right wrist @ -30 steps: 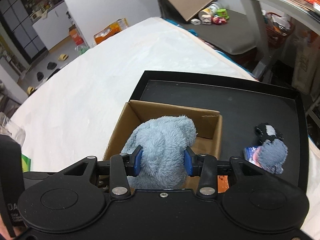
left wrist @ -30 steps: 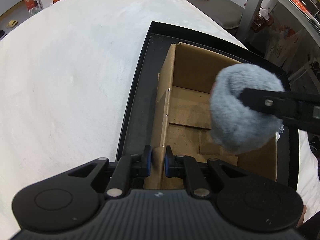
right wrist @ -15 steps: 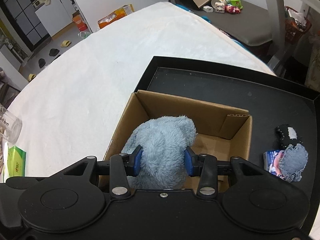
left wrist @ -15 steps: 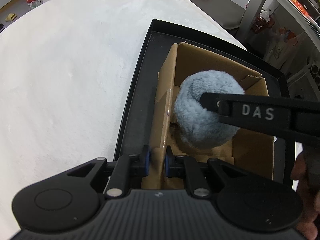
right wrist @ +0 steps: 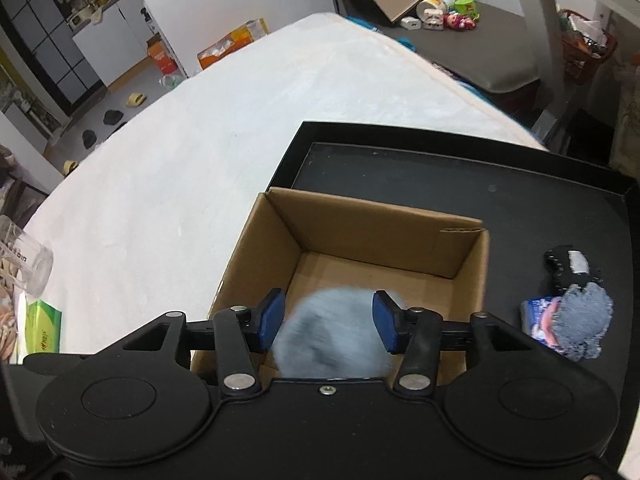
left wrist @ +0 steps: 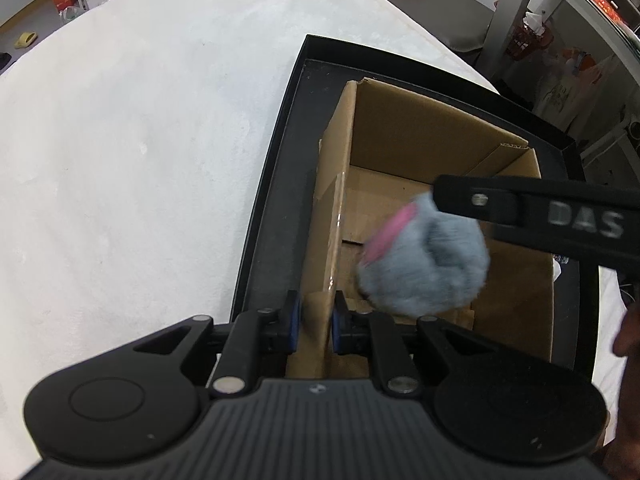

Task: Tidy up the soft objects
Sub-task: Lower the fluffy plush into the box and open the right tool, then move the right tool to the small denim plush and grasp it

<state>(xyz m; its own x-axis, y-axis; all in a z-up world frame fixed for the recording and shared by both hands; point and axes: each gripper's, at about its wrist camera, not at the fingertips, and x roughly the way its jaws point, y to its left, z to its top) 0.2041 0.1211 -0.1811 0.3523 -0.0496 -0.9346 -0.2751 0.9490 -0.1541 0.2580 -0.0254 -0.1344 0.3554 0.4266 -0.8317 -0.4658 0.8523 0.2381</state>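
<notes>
- Released from the right gripper [right wrist: 328, 320], the grey-blue plush toy [right wrist: 332, 332] is now seen blurred and lower inside the cardboard box [right wrist: 384, 236]; half a second ago it was pinched between the blue pads.
- The right gripper's jaws are opening: its pads [right wrist: 270, 318] are seen standing clear of the plush on either side, with the toy below and between them, no longer pressed.
- In the left wrist view the plush toy [left wrist: 424, 260] is shown with a pink patch at its 10 o'clock edge, within the box walls, under the right gripper's black finger [left wrist: 532, 212], which reaches in from 3 o'clock.
- Whether the toy rests on the box floor cannot be told because of blur.
- The left gripper [left wrist: 314, 320] is closed narrowly on the cardboard box's [left wrist: 432, 132] near left wall; the wall is held between its two blue pads, as it was a second ago.
- The box is set inside a black tray [right wrist: 440, 168], toward the tray's 8 o'clock part.
- A dark grey sock bundle [right wrist: 580, 312] lies on the tray at 3 o'clock of the box, apart from it.
- The tray rests on a white padded surface [left wrist: 140, 140].
- A clear glass jar [right wrist: 22, 264] is seen at the 9 o'clock edge of the right wrist view.
</notes>
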